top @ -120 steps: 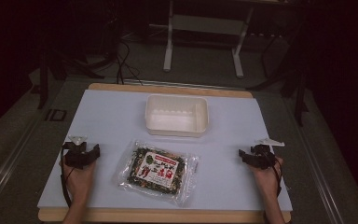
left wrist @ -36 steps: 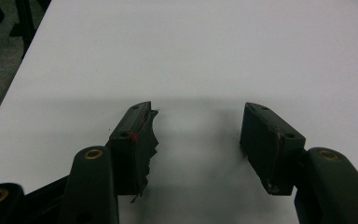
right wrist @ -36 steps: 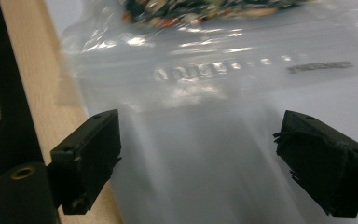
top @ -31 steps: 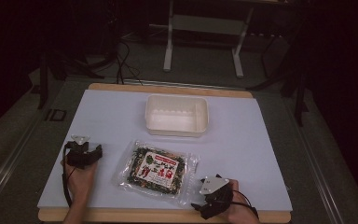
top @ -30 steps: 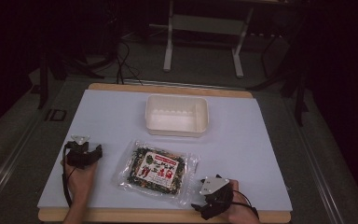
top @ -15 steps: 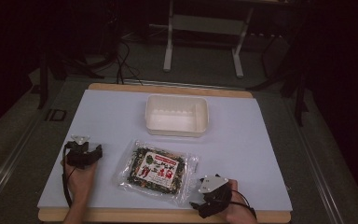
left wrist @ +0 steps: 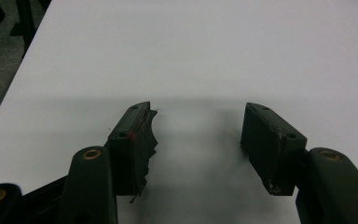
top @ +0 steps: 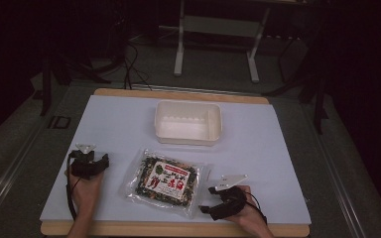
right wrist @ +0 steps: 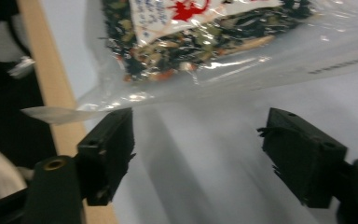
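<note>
so far nothing is being held: the right gripper (right wrist: 198, 156) is gaping wide just short of the bag (right wrist: 223, 51) edge ahead. the left gripper (left wrist: 198, 140) is idling wide over bare table (left wrist: 214, 46), and the tub (top: 188, 121) is sitting empty, so any packing looks unstarted.

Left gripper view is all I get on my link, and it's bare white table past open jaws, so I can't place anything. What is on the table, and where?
Observer: A clear food packet with a red and white label lies flat near the front edge.
Operator: Anything else?
Observer: A white tray sits beyond the packet, toward the far side, apart from it.
Operator: Where's the other gripper?
Observer: The right gripper is open, its jaws just short of the packet's clear edge, not touching.
Operator: And mine?
Observer: The left gripper rests left of the packet, apart from it.
</note>
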Motion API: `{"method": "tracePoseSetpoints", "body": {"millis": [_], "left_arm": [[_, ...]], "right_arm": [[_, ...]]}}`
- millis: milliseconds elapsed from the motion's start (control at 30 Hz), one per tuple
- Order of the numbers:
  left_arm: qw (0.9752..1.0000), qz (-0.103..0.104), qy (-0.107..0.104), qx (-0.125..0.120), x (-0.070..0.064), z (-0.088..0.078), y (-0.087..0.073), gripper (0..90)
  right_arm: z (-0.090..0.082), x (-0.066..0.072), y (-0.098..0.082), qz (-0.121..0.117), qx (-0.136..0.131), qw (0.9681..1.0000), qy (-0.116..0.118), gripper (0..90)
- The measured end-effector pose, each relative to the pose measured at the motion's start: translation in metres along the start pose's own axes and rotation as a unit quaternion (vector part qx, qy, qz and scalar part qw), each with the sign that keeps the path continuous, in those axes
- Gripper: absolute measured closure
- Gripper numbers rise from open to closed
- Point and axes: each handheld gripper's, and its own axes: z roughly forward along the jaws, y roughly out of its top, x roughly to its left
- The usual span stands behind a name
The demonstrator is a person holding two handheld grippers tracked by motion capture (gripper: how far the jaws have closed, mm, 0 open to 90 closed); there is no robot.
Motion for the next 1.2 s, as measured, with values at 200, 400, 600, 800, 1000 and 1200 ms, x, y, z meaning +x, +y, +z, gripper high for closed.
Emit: {"method": "tracePoseSetpoints", "body": {"millis": [200, 400, 600, 800, 1000, 1200], "left_arm": [[1.0000, 0.000, 0.000, 0.000, 0.000, 0.000, 0.000, 43.3], [1.0000, 0.000, 0.000, 0.000, 0.000, 0.000, 0.000, 43.2], [1.0000, 0.001, 0.001, 0.001, -0.001, 0.000, 0.000, 43.2], [1.0000, 0.002, 0.001, 0.001, 0.000, 0.000, 0.000, 43.2], [1.0000, 0.003, 0.001, 0.001, -0.001, 0.000, 0.000, 43.2], [1.0000, 0.003, 0.003, 0.000, -0.001, 0.000, 0.000, 43.1]], "right_arm": [[0.000, 0.000, 0.002, -0.017, -0.003, 0.9990, 0.042, 29.1], [-0.001, -0.002, 0.003, -0.013, -0.015, 0.9969, 0.077, 20.5], [0.002, -0.012, 0.003, 0.029, -0.021, 0.9943, 0.101, 15.6], [0.005, -0.020, 0.008, 0.071, -0.047, 0.9905, 0.108, 16.2], [0.003, -0.026, 0.006, 0.090, -0.047, 0.9908, 0.090, 17.7], [0.015, -0.028, 0.013, 0.099, -0.039, 0.9913, 0.077, 19.0]]}}
